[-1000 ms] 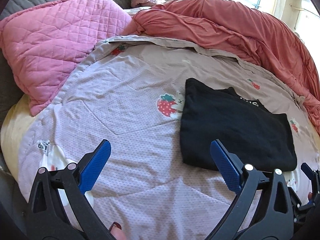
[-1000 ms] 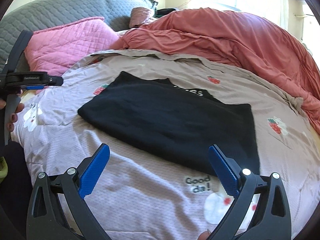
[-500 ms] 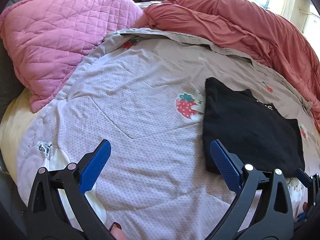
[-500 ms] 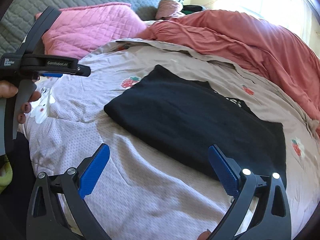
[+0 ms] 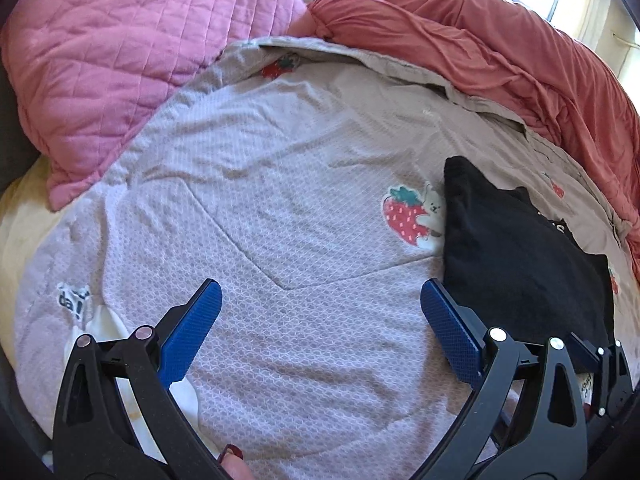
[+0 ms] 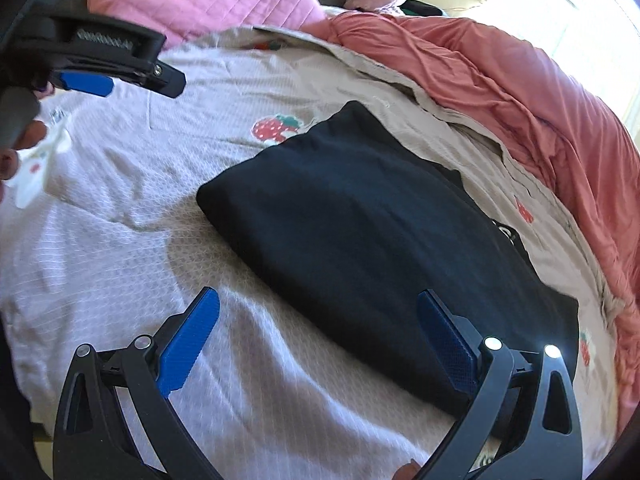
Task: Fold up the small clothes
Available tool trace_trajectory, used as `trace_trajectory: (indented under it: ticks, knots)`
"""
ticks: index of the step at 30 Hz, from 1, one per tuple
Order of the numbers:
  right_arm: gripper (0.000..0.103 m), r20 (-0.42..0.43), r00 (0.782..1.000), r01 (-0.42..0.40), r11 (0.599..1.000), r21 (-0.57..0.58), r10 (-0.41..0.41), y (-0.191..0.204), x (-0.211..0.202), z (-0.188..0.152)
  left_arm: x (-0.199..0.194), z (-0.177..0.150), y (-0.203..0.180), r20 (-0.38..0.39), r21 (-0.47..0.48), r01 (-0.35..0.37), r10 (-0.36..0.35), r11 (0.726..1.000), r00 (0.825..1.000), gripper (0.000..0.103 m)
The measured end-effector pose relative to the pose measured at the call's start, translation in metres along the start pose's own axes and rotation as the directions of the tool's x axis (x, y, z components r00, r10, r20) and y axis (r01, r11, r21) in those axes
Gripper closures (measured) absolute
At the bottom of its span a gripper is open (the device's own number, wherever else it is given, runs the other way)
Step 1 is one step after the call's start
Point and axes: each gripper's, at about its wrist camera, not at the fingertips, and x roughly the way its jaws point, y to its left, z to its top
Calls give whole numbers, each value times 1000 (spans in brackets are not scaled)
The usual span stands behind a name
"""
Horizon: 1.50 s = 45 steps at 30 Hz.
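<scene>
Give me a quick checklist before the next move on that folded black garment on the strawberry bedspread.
1. Left gripper open and holding nothing: ok.
2. Right gripper open and holding nothing: ok.
3. Folded black garment lying flat on the lilac strawberry-print bedspread: ok.
4. Garment apart from the rumpled coral duvet and pink quilted pillow: ok.
5. Fold edges even, with no layer sticking out: not ok, a printed layer peeks out at the far edge.
6. More clothes waiting to be folded: cannot tell.
</scene>
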Motion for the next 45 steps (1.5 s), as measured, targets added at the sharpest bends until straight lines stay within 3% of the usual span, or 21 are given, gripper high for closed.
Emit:
trace_trajectory:
  ticks: [8,12,13,14,16,17,21,25,30,33,37,39,40,45]
  knots:
    - [7,32,995,94,995,-37,-93,6,29,15,16,-3,4,-47,-33,36,-37,999,998,10]
    - [44,75,997,24,1000,19,-26,-8,23,19,22,-4,0,-70,-32,59,-62,998,996,10]
    - [61,93,996,-4,999,35,1,-10,19,19,23,-4,-2,-77,-35,73,-75,997,994,10]
    - [75,109,993,-46,997,68,39,-17,15,19,24,-3,-5,-83,-41,89,-92,995,992,10]
    - [90,121,987,-123,983,133,107,-27,11,19,27,1,-9,-100,-89,162,-171,983,980,10]
    - [92,125,983,-156,974,165,136,-33,10,19,28,4,-11,-109,-124,201,-215,972,971,10]
    - [95,160,969,-218,956,194,189,-44,3,19,38,17,-26,-127,-242,376,-414,894,902,10]
    - [95,193,959,-248,946,210,209,-51,-7,16,61,36,-50,-157,-331,486,-555,809,817,10]
    - [95,212,953,-265,937,228,218,-61,-15,12,95,55,-89,-278,-304,469,-548,829,789,10]
    - [95,220,950,-273,931,240,222,-65,-18,8,105,57,-109,-326,-271,458,-529,846,784,13]
    - [95,229,947,-284,923,261,226,-70,-20,7,114,52,-130,-363,-232,450,-506,862,782,48]
    - [95,230,946,-287,919,270,228,-73,-20,6,114,49,-137,-372,-192,424,-465,885,803,63]
    - [95,234,946,-287,918,272,226,-74,-22,5,113,48,-141,-373,-166,402,-434,901,820,79]
    - [95,265,941,-285,917,280,212,-88,-33,0,94,53,-154,-328,-128,399,-418,908,847,87]
